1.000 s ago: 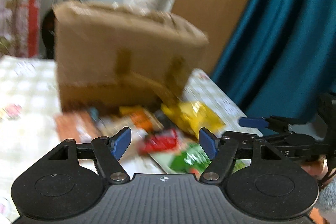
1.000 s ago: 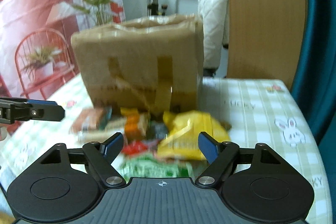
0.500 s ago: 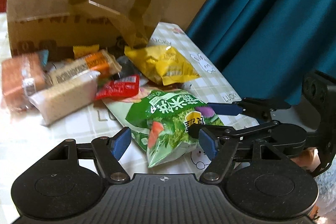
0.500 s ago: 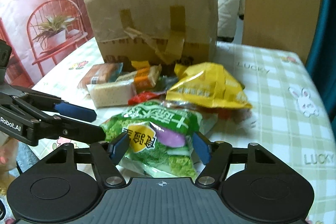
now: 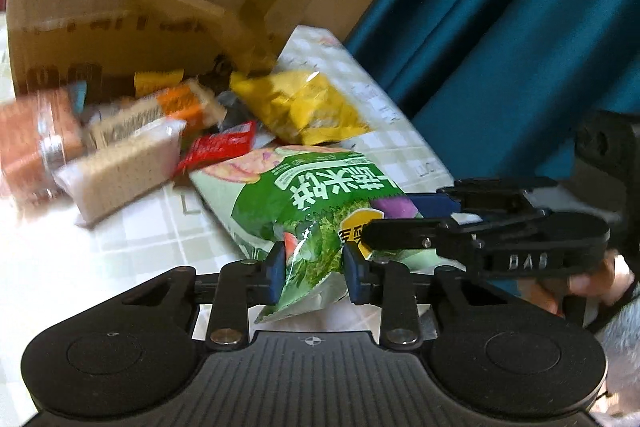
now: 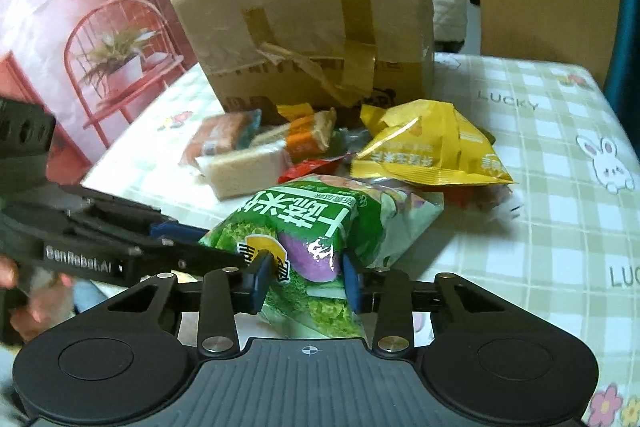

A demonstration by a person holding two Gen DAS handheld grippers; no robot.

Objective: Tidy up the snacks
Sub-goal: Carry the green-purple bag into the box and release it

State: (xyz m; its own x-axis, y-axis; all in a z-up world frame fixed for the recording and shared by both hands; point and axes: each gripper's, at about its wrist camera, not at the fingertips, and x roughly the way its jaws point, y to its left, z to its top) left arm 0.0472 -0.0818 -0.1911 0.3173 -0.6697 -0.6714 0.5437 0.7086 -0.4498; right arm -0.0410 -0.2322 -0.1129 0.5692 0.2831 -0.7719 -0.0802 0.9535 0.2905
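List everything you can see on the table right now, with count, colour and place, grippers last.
green snack bag: 1, green, nearest, front of pile
yellow snack bag: 1, yellow, behind the green one, right side
red sachet: 1, red, between green bag and wafers
pale wafer pack: 1, beige, left of pile
orange wafer pack: 1, orange and tan, by the box
brown cake pack: 1, brown, far left
cardboard box: 1, brown, taped, behind pile
tablecloth: 1, green-white check
left gripper: 1, black with blue pads, closing on green bag corner
right gripper: 1, same, closing on green bag
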